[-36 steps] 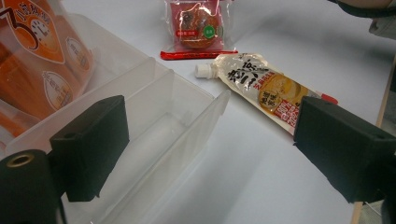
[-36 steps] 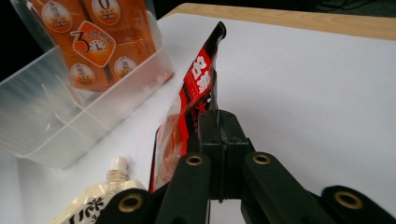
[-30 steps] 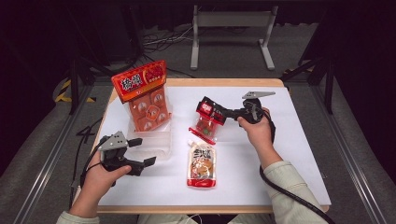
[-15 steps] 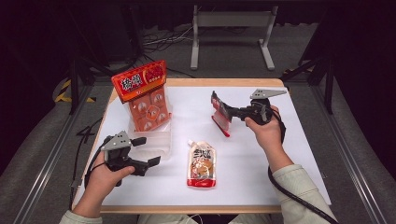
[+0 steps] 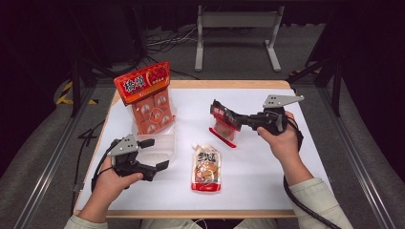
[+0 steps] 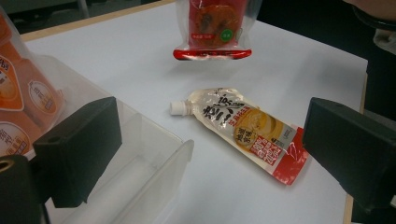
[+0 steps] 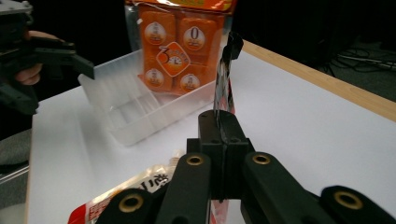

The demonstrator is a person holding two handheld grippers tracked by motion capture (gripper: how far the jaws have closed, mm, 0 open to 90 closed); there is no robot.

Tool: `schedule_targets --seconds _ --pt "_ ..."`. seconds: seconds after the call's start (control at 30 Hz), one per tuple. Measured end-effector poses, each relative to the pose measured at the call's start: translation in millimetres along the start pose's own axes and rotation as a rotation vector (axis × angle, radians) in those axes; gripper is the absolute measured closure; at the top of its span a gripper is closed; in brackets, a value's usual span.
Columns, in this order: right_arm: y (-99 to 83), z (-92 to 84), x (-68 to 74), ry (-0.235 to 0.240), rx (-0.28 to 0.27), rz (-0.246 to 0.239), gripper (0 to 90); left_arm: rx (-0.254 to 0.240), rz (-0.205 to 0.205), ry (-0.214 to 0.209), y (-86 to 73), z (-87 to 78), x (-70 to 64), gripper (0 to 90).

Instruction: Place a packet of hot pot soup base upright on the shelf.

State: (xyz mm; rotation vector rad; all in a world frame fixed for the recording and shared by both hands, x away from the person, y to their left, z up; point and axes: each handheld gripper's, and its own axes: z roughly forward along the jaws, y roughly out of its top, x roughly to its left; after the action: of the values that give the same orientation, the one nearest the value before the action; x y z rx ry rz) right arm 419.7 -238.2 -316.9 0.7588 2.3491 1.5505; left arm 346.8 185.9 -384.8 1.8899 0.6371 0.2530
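While pinching the red packet [image 5: 223, 125] by its top seam with the right tool [image 5: 239, 121], holds it up off the counter [image 5: 267, 171], out over the open middle and well apart from the clear bin [image 5: 165, 143]. Clamps the jaws tight on that thin seam, likely so the packet hangs straight down and can drop edge-first into a narrow space. Rests the left tool [image 5: 156, 153] low at the bin's near end, jaws wide and just now opening, with nothing between them. Seems placed there to steady the light bin or to reach for the next thing. Leaves the orange pack [image 5: 148, 102] standing upright at the bin's far end, which spares the near part for more. Leaves the spout pouch [image 5: 206, 164] flat on the counter just beside the bin, cap away from the person, easy for either tool to take.
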Motion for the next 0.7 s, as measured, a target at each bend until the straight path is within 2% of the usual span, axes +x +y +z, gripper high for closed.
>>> schedule_targets --seconds 0.17,0.3,0.4,0.5,0.57,0.7 --pt "-4.0 -9.7 19.3 0.037 -0.027 -0.036 90.0 -0.031 0.002 -0.007 3.5 4.1 -3.1 7.0" --pt "-9.2 -15.2 29.6 0.07 -0.058 -0.039 90.0 -0.047 0.009 -0.007 8.8 9.7 -6.6 7.6" --pt "-6.9 -16.5 36.2 0.077 -0.038 -0.06 90.0 -0.056 0.012 -0.016 13.8 15.3 -9.6 7.7" --pt "-4.3 -18.9 43.7 0.097 -0.041 -0.075 90.0 -0.061 0.028 -0.015 18.6 20.9 -11.0 8.0" --pt "-3.0 -19.6 47.7 0.11 -0.044 -0.082 90.0 -0.048 0.058 -0.01 23.9 26.6 -13.2 8.0" --pt "-0.9 -20.0 53.5 0.123 -0.048 -0.095 90.0 -0.066 0.059 -0.021 31.8 32.1 -15.9 8.6"
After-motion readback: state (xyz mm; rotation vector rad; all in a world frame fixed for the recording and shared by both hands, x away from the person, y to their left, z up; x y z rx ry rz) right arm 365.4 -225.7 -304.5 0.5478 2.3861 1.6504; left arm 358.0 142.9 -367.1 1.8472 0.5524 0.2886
